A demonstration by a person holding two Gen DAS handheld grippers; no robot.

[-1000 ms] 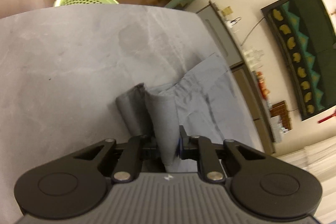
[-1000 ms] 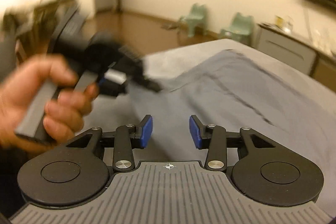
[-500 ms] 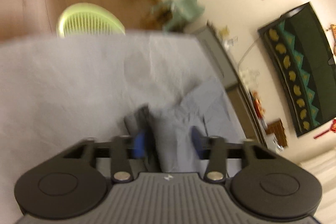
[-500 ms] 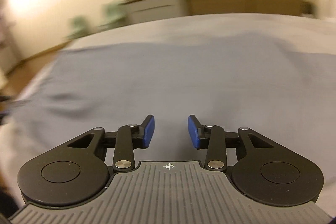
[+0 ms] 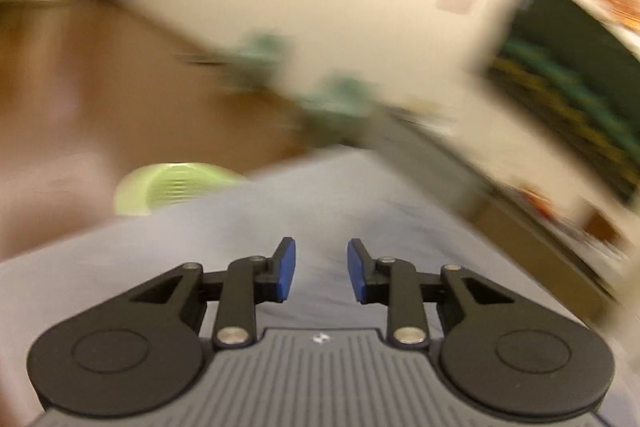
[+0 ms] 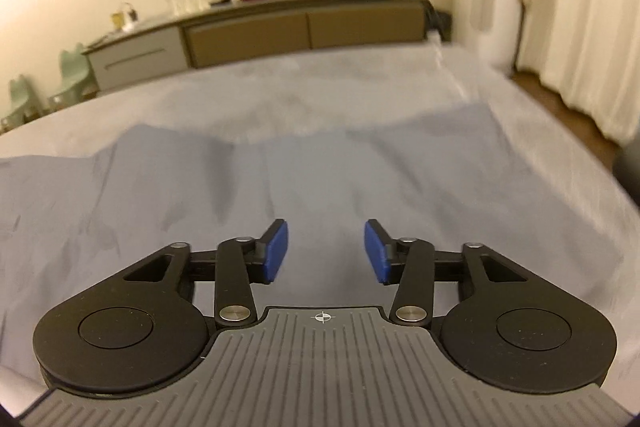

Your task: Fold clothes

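A blue-grey garment [image 6: 304,179] lies spread flat on the grey marbled table [image 6: 328,75], filling most of the right wrist view. My right gripper [image 6: 326,253] hovers low over the garment's near part, open, with nothing between its blue pads. In the left wrist view the picture is badly blurred; my left gripper [image 5: 321,269] is open and empty above a blurred grey surface [image 5: 320,203] that may be cloth or table, I cannot tell which.
A lime-green laundry basket [image 5: 172,187] stands on the floor beyond the table's far-left edge. A long sideboard [image 6: 256,27] with bottles and boxes runs along the wall. Small green chairs [image 6: 24,99] sit at the left, curtains [image 6: 580,7] at the right.
My left gripper opened and let go of the folded sleeve, then lifted and swung upward. My right gripper turned away from the hand and left gripper toward the spread garment, staying open.
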